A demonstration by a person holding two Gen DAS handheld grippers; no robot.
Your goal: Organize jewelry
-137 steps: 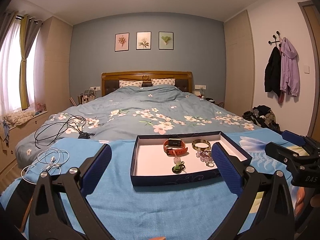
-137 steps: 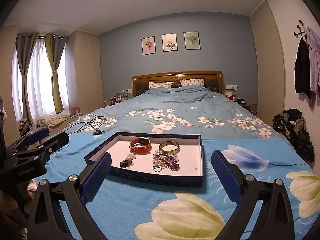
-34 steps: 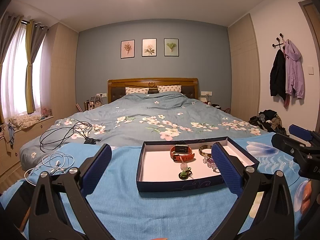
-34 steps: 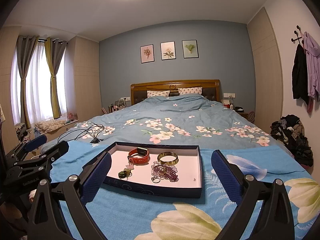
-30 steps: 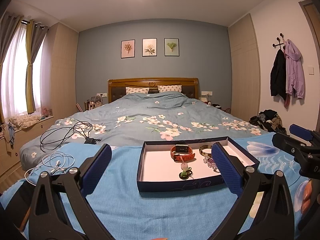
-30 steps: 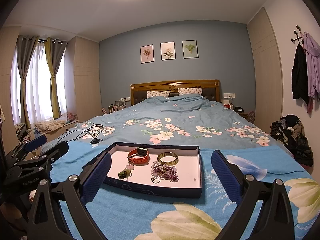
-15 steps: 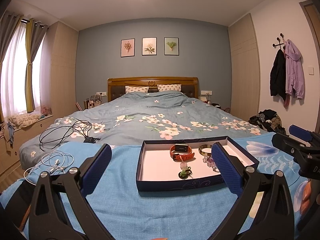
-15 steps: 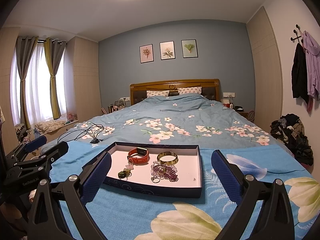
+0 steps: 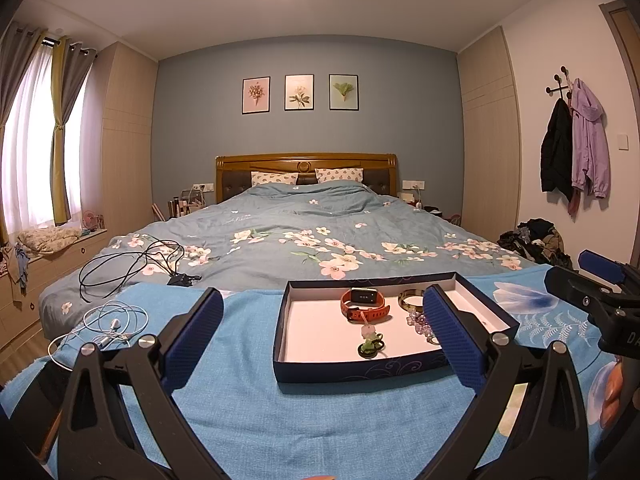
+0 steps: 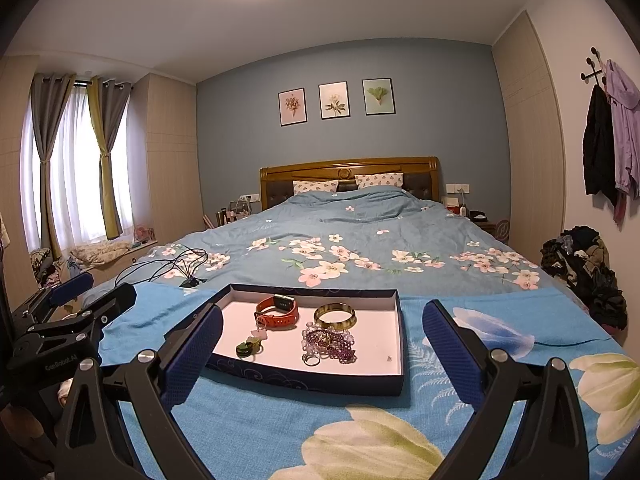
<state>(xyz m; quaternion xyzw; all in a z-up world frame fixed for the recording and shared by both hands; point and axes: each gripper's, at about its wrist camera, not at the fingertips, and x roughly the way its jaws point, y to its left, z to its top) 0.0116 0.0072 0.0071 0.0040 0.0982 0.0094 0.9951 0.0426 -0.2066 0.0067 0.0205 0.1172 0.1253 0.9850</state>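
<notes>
left gripper (image 9: pixel 320 344), right gripper (image 10: pixel 320 350) spread, empty; orange watch (image 10: pixel 277 311), gold bangle (image 10: pixel 335 315) in navy tray (image 10: pixel 308 376).

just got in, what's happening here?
A person holds two black grippers with blue pads over a bed. Left gripper and right gripper both hang open, holding nothing. Ahead on the blue blanket sits a shallow navy box with a white floor, holding an orange smartwatch, a gold bangle, purple beads and a green charm. Nothing touched yet.
</notes>
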